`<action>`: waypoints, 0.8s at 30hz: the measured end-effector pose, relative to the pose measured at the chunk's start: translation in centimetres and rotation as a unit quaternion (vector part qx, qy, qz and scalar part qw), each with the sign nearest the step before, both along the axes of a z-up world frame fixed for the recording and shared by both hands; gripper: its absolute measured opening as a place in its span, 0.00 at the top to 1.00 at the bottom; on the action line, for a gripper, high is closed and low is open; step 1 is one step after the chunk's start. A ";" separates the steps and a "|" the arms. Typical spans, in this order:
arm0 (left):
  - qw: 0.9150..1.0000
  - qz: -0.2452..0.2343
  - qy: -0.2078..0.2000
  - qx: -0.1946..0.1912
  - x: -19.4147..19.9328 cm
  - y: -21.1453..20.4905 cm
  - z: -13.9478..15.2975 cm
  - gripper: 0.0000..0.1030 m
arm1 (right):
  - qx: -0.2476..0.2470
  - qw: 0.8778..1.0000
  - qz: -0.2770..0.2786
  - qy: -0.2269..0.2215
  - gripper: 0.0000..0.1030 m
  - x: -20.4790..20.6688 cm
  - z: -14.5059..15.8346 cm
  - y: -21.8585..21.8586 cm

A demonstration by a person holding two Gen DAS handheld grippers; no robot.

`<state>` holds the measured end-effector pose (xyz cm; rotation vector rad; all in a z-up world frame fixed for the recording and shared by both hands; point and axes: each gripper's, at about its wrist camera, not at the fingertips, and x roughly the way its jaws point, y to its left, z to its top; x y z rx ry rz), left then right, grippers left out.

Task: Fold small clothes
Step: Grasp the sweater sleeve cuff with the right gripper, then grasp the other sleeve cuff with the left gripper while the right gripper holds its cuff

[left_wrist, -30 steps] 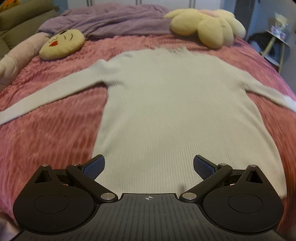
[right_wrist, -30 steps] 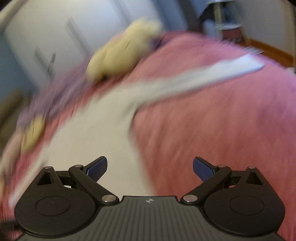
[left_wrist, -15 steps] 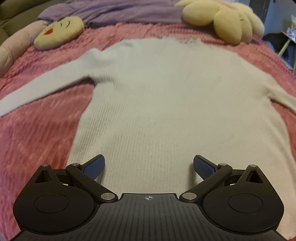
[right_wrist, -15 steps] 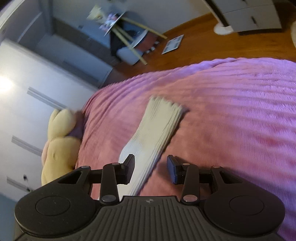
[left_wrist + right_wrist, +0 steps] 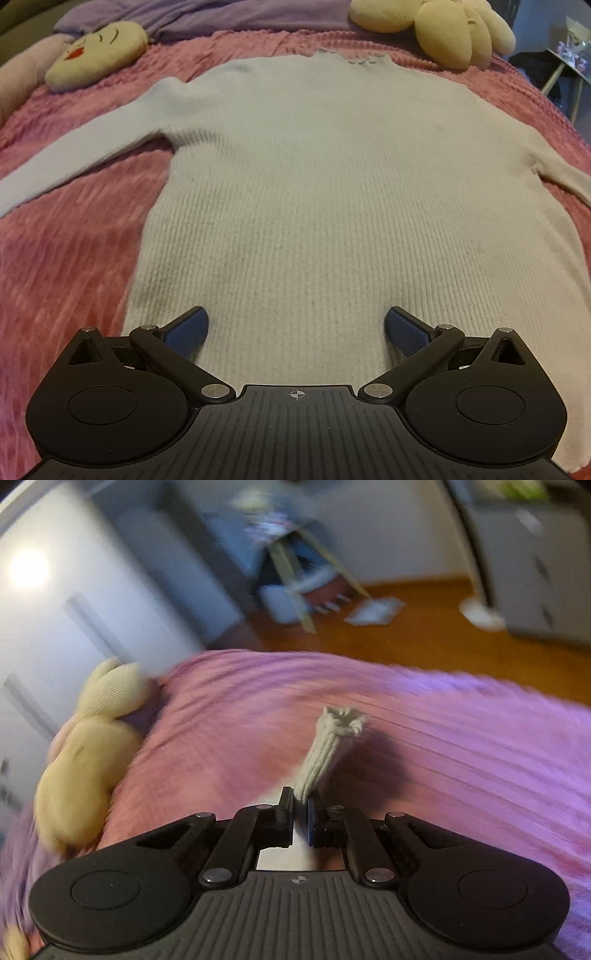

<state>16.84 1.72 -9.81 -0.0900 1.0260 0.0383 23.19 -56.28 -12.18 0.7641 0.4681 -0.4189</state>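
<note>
While the cream ribbed-knit long-sleeved sweater (image 5: 314, 192) lies flat on the pink ribbed bedspread (image 5: 66, 258) | risk: thin pinch near bunched sleeve cuff (image 5: 341, 720) may slip when pulled, dragging body askew | left gripper (image 5: 295, 328) spread wide over hem, grasping nothing | right gripper (image 5: 300, 808) clenched on sleeve

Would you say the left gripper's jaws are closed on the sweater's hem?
No, the left gripper has its jaws spread wide over the sweater, pinching nothing.
</note>
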 end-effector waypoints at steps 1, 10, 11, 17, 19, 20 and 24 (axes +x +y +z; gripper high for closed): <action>1.000 0.001 -0.002 -0.004 0.0 0.2 0.2 0.00 | -0.025 0.999 0.023 -0.013 0.94 0.5 1.4 1.8; 0.996 0.018 -0.067 -0.064 1.4 2.0 5.2 0.00 | -0.093 0.929 0.335 -0.127 0.53 0.9 8.5 23.2; 0.995 0.013 -0.075 -0.071 1.8 1.9 5.8 0.00 | -0.095 0.926 0.341 -0.130 0.46 0.4 8.1 24.4; 0.984 -0.053 -0.088 -0.147 6.6 -1.9 7.3 0.00 | -0.122 0.948 0.291 -0.041 0.52 -1.9 2.9 25.4; 0.982 -0.075 -0.088 -0.151 8.7 -4.1 6.7 0.00 | -0.148 0.953 0.265 -0.006 0.56 -2.9 1.3 24.8; 0.981 -0.082 -0.085 -0.154 9.9 -5.2 6.2 0.00 | -0.159 0.953 0.257 0.004 0.56 -3.5 0.9 24.2; 0.979 -0.086 -0.047 -0.176 13.7 -8.7 2.9 0.04 | -0.187 0.954 0.232 0.041 0.56 -6.3 -0.9 22.1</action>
